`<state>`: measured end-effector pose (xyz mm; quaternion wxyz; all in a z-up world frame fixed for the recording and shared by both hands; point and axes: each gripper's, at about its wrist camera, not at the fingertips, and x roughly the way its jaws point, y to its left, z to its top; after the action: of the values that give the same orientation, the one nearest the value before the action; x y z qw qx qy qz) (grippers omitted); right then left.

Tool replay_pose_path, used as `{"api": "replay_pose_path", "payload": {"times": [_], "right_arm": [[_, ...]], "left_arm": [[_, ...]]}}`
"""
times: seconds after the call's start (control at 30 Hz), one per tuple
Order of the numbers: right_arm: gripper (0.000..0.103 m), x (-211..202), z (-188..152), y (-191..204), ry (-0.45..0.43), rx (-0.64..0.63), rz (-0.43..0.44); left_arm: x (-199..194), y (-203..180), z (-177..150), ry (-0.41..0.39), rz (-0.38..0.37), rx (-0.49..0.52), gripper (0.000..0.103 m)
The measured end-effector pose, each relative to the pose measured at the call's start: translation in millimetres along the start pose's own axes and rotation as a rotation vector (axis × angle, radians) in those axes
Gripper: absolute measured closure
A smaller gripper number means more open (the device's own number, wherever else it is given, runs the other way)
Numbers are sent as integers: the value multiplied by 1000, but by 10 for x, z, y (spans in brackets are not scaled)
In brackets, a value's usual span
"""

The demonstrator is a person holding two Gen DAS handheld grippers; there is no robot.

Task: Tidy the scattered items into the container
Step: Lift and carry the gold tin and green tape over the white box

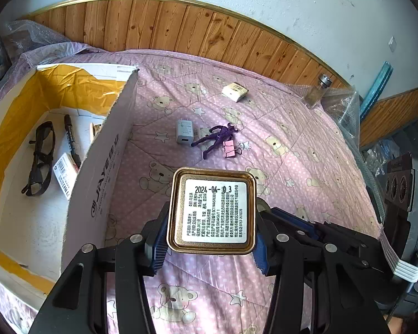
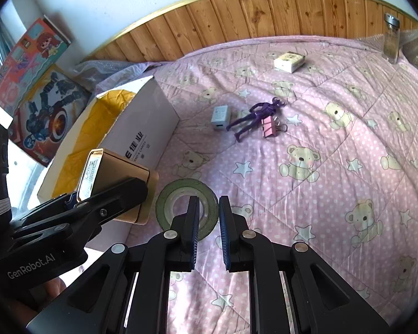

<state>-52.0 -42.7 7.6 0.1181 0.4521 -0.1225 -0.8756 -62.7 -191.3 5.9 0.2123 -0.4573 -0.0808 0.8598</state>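
We hold the square gold metal tin (image 1: 213, 211) clamped in our left tool (image 1: 209, 231), above the pink bear-print bed (image 1: 292, 167), beside the white cardboard box (image 1: 103, 172). Our right tool (image 2: 208, 222) stands slightly apart over the green tape roll (image 2: 186, 194).

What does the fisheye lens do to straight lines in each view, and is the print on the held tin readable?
Left wrist view: the wooden wall panel bows into an arc, while the label of the tin in the left hand-held gripper is sharp, date legible. Right wrist view: same bowing, dark corners; the tin's label is edge-on, unreadable.
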Motion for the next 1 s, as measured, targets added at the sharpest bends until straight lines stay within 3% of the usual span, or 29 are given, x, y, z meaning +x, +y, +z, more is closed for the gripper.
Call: {"api": "replay_pose_path", "payload": {"times": [0.5,1.0], "right_arm": [[89,-344,61,620,-52,-121,63],[89,-392,200,1296,-69,-266,115]], "left_arm": [[-769,387,6,-126,-39,-88,52],[-1197,849,77,-217,-43,-175,52]]}}
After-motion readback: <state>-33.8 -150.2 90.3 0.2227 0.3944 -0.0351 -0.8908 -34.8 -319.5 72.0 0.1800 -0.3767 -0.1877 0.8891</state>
